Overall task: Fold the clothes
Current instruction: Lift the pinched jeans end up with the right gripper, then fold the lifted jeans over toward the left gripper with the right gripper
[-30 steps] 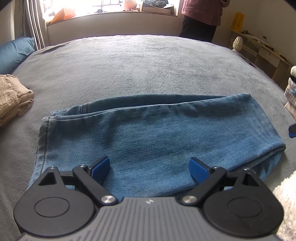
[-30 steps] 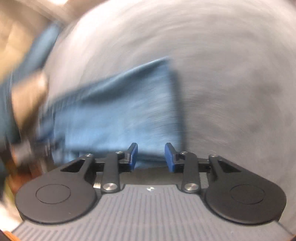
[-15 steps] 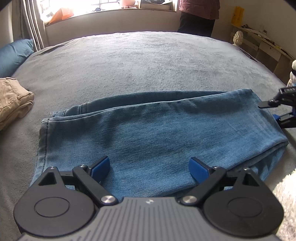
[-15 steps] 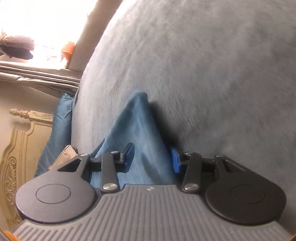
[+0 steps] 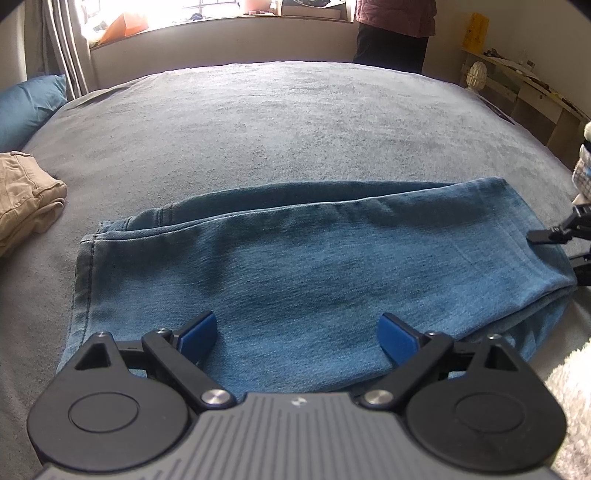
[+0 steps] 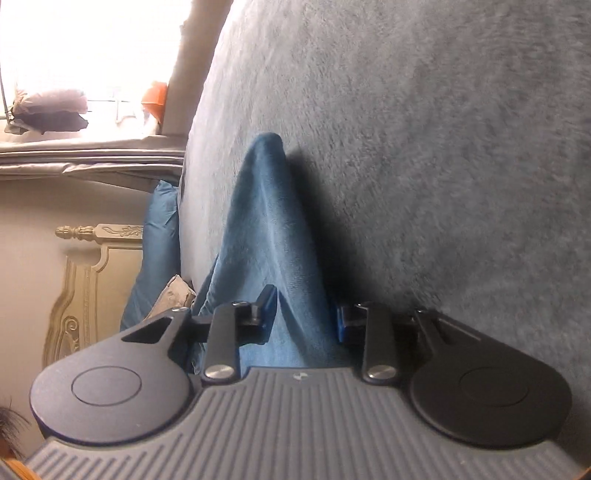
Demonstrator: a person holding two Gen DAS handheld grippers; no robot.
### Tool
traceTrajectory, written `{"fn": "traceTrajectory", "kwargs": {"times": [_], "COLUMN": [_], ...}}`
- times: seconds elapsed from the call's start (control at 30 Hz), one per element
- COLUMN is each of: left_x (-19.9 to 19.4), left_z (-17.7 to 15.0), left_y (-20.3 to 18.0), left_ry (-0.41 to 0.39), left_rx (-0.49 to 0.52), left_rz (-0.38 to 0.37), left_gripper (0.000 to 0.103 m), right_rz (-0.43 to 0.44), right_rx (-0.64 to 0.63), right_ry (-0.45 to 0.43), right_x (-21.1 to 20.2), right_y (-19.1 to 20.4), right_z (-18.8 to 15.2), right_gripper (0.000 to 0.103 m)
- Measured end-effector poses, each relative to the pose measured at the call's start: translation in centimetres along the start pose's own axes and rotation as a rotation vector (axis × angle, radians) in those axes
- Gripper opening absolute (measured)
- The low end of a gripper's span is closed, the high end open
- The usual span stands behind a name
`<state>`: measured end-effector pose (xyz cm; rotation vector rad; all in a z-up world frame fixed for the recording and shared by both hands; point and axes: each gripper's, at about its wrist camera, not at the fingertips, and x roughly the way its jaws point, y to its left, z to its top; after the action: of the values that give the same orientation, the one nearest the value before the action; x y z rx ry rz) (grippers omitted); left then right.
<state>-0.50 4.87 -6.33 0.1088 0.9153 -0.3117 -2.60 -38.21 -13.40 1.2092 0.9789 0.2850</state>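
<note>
The folded jeans [image 5: 317, 266] lie across the near part of the grey bedspread [image 5: 288, 122], and they are your landmark. Your left gripper [image 5: 297, 332] hovers over their near long edge with its jaws spread wide, grasping nothing. Your right gripper [image 6: 304, 314] sits at their right-hand end; its jaws are closing with the denim between them, though you cannot tell whether the pads press it yet. Beyond the jeans' far edge the bedspread runs wide and bare to the window wall. Left of the jeans, well apart, lies a beige garment [image 5: 26, 199], with a blue pillow [image 5: 26, 107] behind it. Far beyond the jeans a person [image 5: 391, 33] stands.
</note>
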Motion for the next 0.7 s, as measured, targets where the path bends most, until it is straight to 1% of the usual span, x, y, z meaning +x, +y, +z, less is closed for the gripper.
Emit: {"fn": "traceTrajectory", "kwargs": {"times": [0.17, 0.3, 0.5, 0.7], "left_x": [0.0, 0.0, 0.1, 0.1], "left_z": [0.1, 0.1, 0.1, 0.1], "left_y": [-0.2, -0.2, -0.3, -0.4], "left_ry": [0.005, 0.009, 0.01, 0.013], "left_rx": [-0.002, -0.001, 0.004, 0.008], "left_rz": [0.007, 0.008, 0.013, 0.016], "left_gripper": [0.094, 0.094, 0.094, 0.094], "right_rz": [0.015, 0.027, 0.024, 0.006], "right_rx": [-0.026, -0.031, -0.041, -0.053], "right_ry": [-0.019, -0.026, -0.032, -0.023], "right_x": [1.2, 1.6, 1.6, 1.6], "right_y": [0.5, 0.4, 0.4, 0.4], "right_z": [0.2, 0.2, 0.1, 0.2], "right_gripper": [0.028, 0.024, 0.023, 0.018]}}
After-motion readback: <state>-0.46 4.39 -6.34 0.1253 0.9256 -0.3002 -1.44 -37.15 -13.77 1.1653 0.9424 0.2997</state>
